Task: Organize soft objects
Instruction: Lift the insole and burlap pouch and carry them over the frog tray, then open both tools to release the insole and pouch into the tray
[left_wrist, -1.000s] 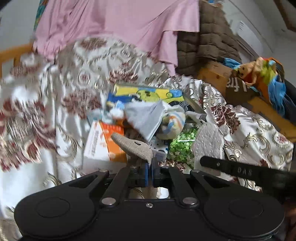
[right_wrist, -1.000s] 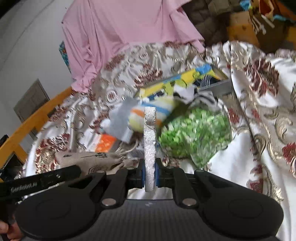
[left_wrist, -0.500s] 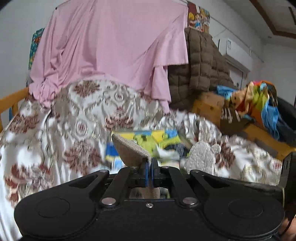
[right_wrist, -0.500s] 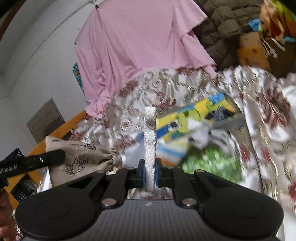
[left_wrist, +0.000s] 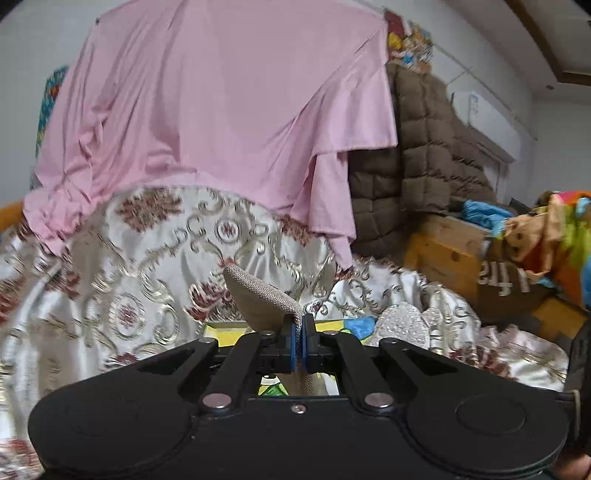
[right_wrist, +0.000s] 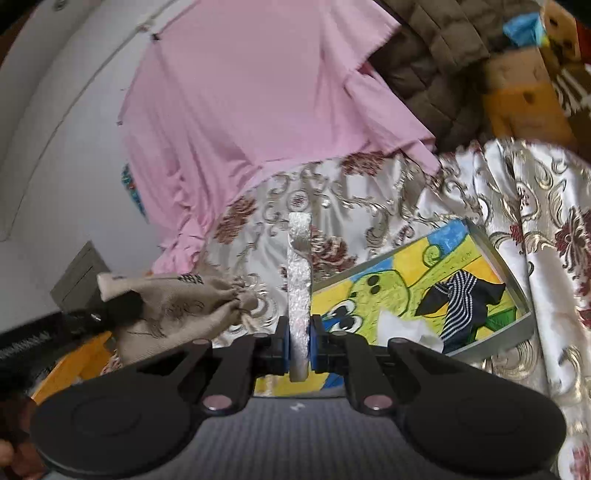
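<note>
- My left gripper is clamped on a beige drawstring pouch, blue pads pressed together on a fold of its cloth; the pouch hangs in the air above the bedding.
- From my right wrist camera, that same pouch shows to the left, bunched at its drawstring neck.
- My right gripper is closed on a white sparkly pad, held edge-on and upright between the pads.
- Below both tools lies a floral satin bedspread with a colourful cartoon box on it.
- A striped black-and-white cloth lies in that box.
- A pink sheet hangs behind.
</note>
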